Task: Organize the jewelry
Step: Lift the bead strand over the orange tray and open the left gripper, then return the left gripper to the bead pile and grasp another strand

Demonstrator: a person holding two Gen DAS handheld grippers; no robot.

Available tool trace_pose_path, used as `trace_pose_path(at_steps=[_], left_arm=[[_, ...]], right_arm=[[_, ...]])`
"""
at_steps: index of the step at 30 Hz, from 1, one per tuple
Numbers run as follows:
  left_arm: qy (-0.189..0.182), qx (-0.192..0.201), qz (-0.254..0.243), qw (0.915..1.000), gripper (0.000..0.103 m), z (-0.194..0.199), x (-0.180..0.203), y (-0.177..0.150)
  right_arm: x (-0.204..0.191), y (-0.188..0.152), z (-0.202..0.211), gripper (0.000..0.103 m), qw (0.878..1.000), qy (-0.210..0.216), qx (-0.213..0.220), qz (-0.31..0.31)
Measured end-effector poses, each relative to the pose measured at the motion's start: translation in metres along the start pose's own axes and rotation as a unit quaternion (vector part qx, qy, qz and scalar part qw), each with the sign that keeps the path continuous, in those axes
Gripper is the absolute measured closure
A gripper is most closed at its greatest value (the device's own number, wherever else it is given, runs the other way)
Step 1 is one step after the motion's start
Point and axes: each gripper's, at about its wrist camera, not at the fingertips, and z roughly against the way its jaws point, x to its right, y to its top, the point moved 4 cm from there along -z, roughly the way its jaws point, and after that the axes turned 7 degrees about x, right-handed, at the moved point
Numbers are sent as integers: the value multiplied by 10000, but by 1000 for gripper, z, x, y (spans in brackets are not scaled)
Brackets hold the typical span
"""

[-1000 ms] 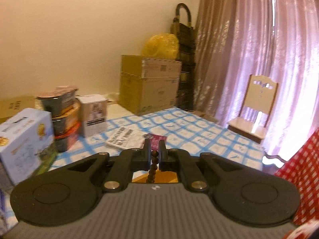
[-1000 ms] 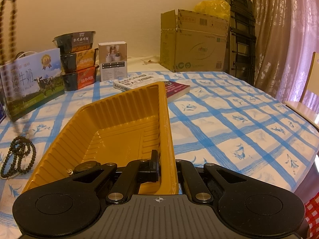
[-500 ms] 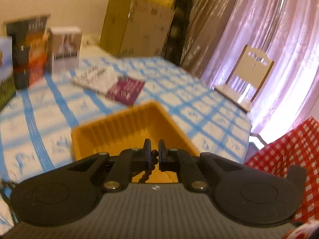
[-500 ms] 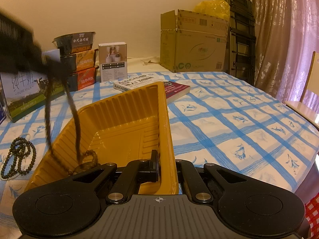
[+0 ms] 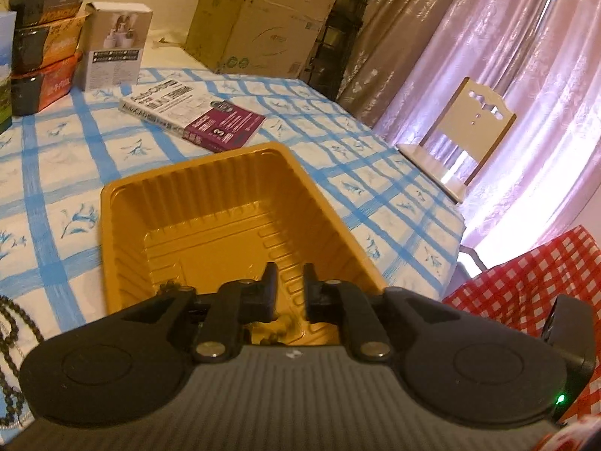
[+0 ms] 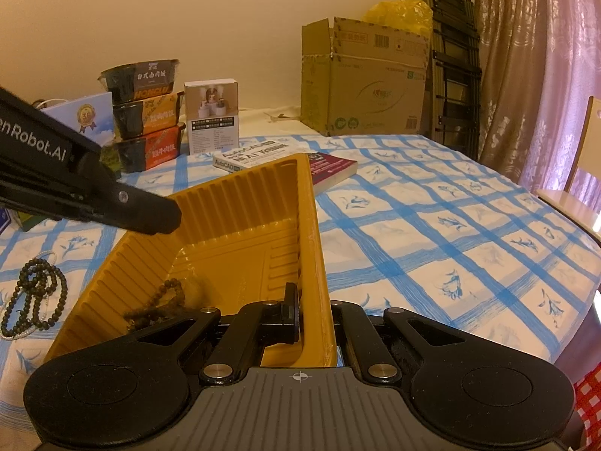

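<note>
A yellow plastic tray [image 5: 210,195] lies on the blue-checked tablecloth. My left gripper [image 5: 290,276] hangs over its near end, jaws opening, with nothing pressed between the pads. A brown bead string [image 6: 161,304] lies heaped on the tray [image 6: 240,203] floor, and a few of its beads [image 5: 280,325] show just under the left fingers. In the right wrist view the left gripper [image 6: 165,218] reaches in from the left above the tray. My right gripper [image 6: 313,310] is shut on the tray's near right wall. A dark bead necklace [image 6: 33,300] lies on the cloth left of the tray.
A book [image 5: 191,112] lies beyond the tray. Stacked food bowls [image 6: 146,120], a white carton [image 6: 212,116] and a milk box stand at the back left, a cardboard box [image 6: 364,82] behind. A chair [image 5: 465,139] stands off the table's right edge.
My left gripper came down over the tray with the brown bead string. The string now lies in the tray and the left jaws have parted. The right gripper has not moved.
</note>
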Motion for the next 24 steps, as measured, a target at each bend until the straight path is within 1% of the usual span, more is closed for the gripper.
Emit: trace_pose_path(at_steps=[6, 10, 12, 15, 17, 21, 24], left_arm=[[165, 36, 141, 9998, 72, 12, -9, -7], [397, 111, 133, 9991, 71, 33, -21, -16], [585, 147, 139, 9981, 70, 46, -31, -23], [877, 160, 277, 9956, 70, 69, -50, -36], [1147, 133, 325, 9928, 70, 85, -64, -48], [1681, 58, 385, 9850, 70, 111, -92, -69], [2087, -37, 408, 9771, 70, 126, -115, -83]], right_arm=[[1, 0, 0, 100, 10000, 1, -1, -7], [1, -1, -1, 100, 10000, 4, -14, -20], [1, -1, -1, 100, 10000, 2, -20, -26], [3, -3, -2, 100, 10000, -6, -34, -44], [3, -3, -2, 100, 10000, -16, -42, -41], [4, -4, -3, 100, 10000, -22, -67, -61], [4, -4, -3, 100, 10000, -23, -67, -49]])
